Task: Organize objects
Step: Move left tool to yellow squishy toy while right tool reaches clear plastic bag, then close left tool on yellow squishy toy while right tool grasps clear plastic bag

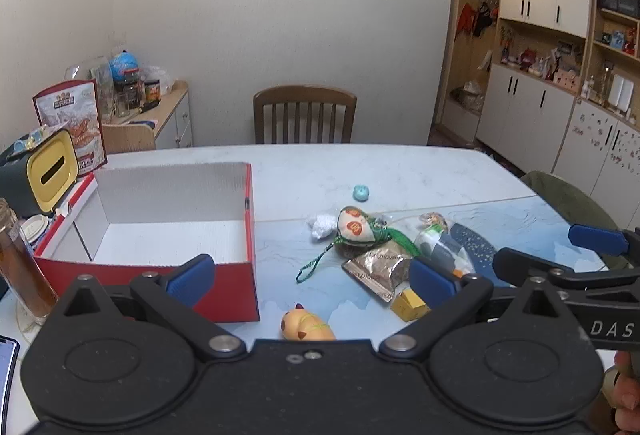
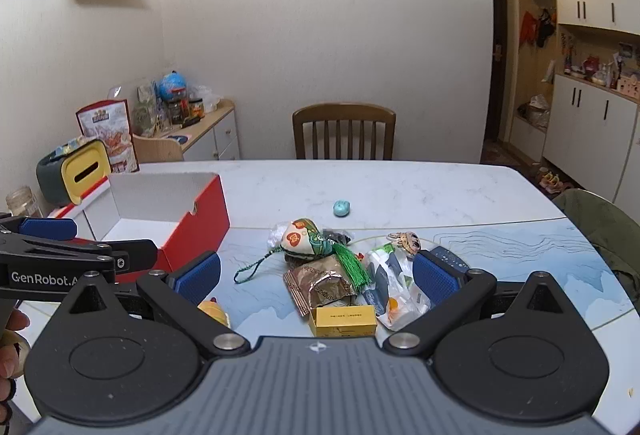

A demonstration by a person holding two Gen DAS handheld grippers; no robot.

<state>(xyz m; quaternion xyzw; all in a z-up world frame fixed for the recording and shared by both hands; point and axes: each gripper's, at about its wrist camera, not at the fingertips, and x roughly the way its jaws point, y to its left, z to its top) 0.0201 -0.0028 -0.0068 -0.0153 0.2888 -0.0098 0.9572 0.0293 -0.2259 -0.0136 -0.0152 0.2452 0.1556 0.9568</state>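
A red box (image 1: 251, 235) with a white inside stands open on the table's left; it shows in the right wrist view too (image 2: 208, 223). Right of it lies a heap: a stuffed pouch with a green tassel (image 1: 356, 227) (image 2: 304, 239), a brown snack packet (image 1: 380, 269) (image 2: 320, 283), a white plastic packet (image 1: 440, 243) (image 2: 394, 283) and a small yellow box (image 1: 410, 305) (image 2: 344, 319). A yellow toy (image 1: 306, 323) lies nearest, a teal trinket (image 1: 361, 193) farther back. My left gripper (image 1: 312, 281) is open over the toy. My right gripper (image 2: 316, 277) is open above the heap. Both hold nothing.
A yellow and grey tissue holder (image 1: 48, 171), a snack bag (image 1: 72, 119), a jar of amber liquid (image 1: 22, 267) and a phone (image 1: 6, 367) crowd the table's left edge. A wooden chair (image 1: 304, 113) stands at the far side. A green jacket (image 2: 600, 227) hangs at the right.
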